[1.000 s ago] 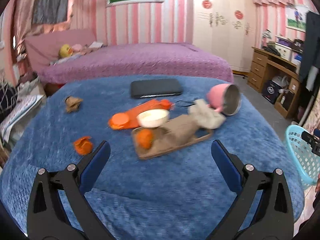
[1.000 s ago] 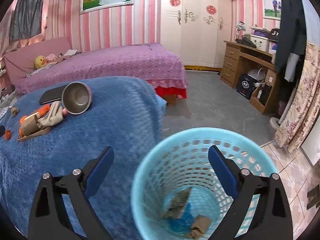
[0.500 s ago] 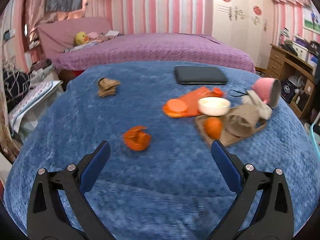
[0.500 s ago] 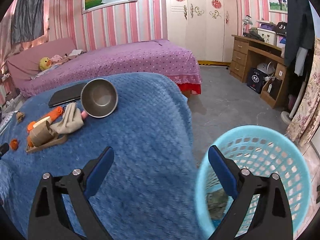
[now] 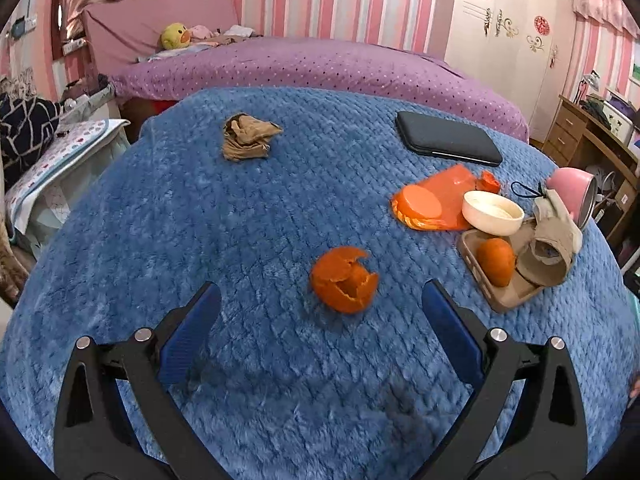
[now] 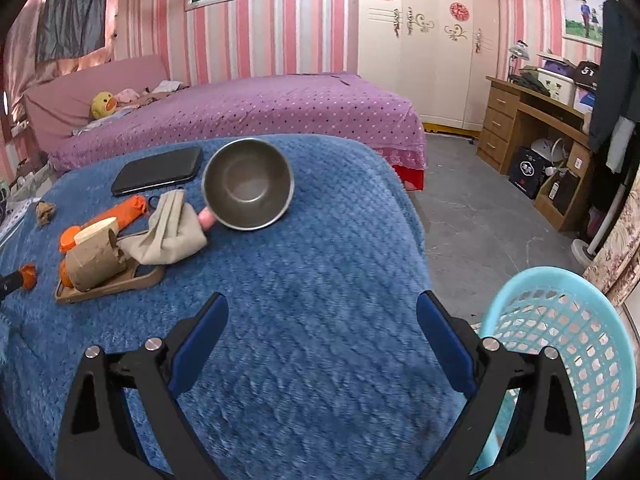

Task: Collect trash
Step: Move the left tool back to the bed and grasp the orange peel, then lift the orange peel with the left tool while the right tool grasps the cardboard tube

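An orange peel (image 5: 343, 284) lies on the blue blanket (image 5: 200, 240), just ahead of my left gripper (image 5: 320, 300), which is open with nothing between its fingers. A crumpled brown paper scrap (image 5: 246, 142) sits farther back on the left. In the right wrist view my right gripper (image 6: 322, 312) is open and empty above the blanket, with the light blue mesh basket (image 6: 568, 360) at its right on the floor. The same peel (image 6: 28, 274) shows at the far left there.
A brown tray (image 5: 504, 292) holds a whole orange (image 5: 496, 260) and a paper tube (image 5: 544, 256). Nearby lie a white bowl (image 5: 492, 212), an orange bag (image 5: 436, 204), a beige cloth (image 6: 168, 232), a pink-handled metal pot (image 6: 248, 184) and a black case (image 5: 446, 144). A purple bed (image 6: 248, 116) stands behind.
My left gripper has swung left and closer, bringing the orange peel between its fingers' line. My right gripper has moved away from the basket, back over the blanket.
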Action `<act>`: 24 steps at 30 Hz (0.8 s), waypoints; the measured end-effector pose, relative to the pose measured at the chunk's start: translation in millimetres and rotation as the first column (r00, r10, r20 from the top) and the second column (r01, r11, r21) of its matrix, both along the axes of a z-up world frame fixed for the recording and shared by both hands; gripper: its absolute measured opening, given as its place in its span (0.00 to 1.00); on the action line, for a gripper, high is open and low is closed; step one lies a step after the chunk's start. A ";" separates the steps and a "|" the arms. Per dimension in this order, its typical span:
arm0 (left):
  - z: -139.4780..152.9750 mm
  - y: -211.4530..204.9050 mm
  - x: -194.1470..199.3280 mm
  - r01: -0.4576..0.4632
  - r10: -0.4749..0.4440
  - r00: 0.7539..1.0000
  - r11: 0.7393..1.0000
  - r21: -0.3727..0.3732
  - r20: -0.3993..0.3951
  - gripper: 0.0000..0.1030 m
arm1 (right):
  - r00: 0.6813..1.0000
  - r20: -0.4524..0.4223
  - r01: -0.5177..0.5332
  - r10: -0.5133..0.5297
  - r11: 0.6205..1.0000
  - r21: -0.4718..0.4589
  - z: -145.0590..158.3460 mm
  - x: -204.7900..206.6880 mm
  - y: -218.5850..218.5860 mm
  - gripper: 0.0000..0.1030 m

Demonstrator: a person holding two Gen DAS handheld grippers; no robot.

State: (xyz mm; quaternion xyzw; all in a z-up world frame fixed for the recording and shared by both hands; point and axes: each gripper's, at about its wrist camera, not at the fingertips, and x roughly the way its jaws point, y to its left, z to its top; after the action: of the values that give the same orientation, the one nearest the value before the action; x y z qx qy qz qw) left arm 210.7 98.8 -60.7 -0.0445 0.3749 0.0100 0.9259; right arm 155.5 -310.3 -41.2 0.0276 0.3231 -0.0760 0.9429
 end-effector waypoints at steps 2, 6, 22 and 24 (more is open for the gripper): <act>-1.9 -3.9 3.7 0.020 -0.020 1.000 1.000 0.004 -0.010 0.78 | 1.000 -0.009 -0.010 0.010 1.000 -0.010 -1.5 2.8 6.2 0.90; -10.6 -13.7 12.2 0.082 -0.082 0.996 0.997 0.005 -0.045 0.51 | 0.999 -0.024 -0.039 0.038 0.999 -0.032 -3.4 5.5 19.3 0.90; -0.9 -11.3 -9.6 0.124 -0.124 0.992 0.992 0.027 -0.011 0.26 | 0.978 -0.013 -0.209 0.209 0.975 -0.068 2.1 6.6 94.2 0.90; -4.2 -2.2 -8.4 0.111 -0.111 0.994 0.994 0.010 -0.026 0.27 | 0.968 -0.017 -0.250 0.250 0.964 -0.090 2.1 9.6 112.2 0.90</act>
State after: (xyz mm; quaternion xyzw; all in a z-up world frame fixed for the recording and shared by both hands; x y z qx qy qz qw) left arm 202.2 96.6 -64.9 -0.0183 0.3886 -0.0387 0.9204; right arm 165.1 -198.1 -39.0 -0.0570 0.3225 0.0288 0.9444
